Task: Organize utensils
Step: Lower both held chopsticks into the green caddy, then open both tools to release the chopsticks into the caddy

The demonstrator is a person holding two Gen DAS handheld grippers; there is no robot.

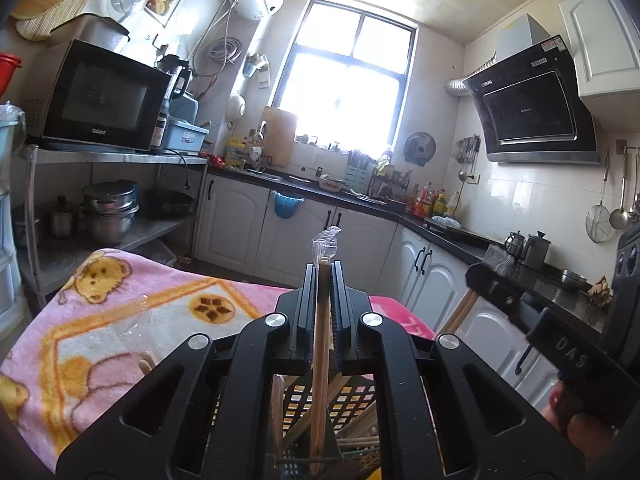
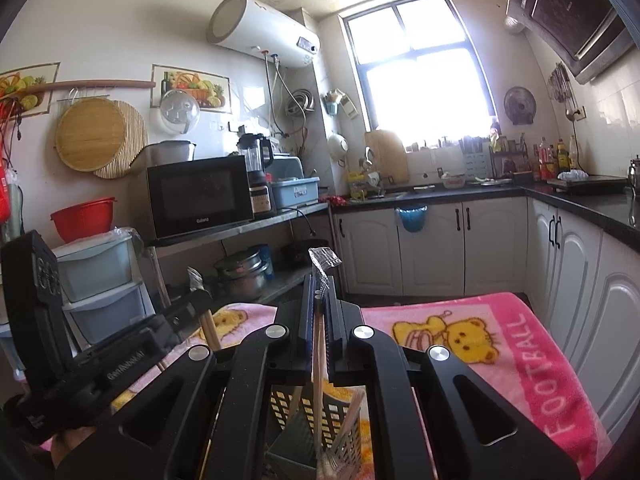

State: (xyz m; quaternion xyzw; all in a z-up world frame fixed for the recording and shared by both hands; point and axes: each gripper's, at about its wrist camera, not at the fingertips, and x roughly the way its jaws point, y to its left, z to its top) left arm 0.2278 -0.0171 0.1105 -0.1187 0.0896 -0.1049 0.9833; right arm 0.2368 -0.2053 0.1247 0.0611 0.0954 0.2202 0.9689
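My left gripper (image 1: 324,268) is shut on a pair of wooden chopsticks (image 1: 320,360) in clear plastic wrap, held upright with the lower end in a black perforated utensil basket (image 1: 348,408) that holds several more chopsticks. My right gripper (image 2: 319,280) is shut on another wrapped wooden chopstick (image 2: 318,376), its lower end in the same basket (image 2: 340,412). The right gripper also shows at the right of the left wrist view (image 1: 476,280); the left gripper shows at the left of the right wrist view (image 2: 200,296). Both hold their sticks over the basket.
The basket stands on a pink bear-print blanket (image 1: 120,320) over a table. Loose clear wrap (image 1: 136,320) lies on the blanket. White cabinets and a black countertop (image 2: 580,204) run behind and to the right. A metal shelf with a microwave (image 1: 104,100) and pots stands on the left.
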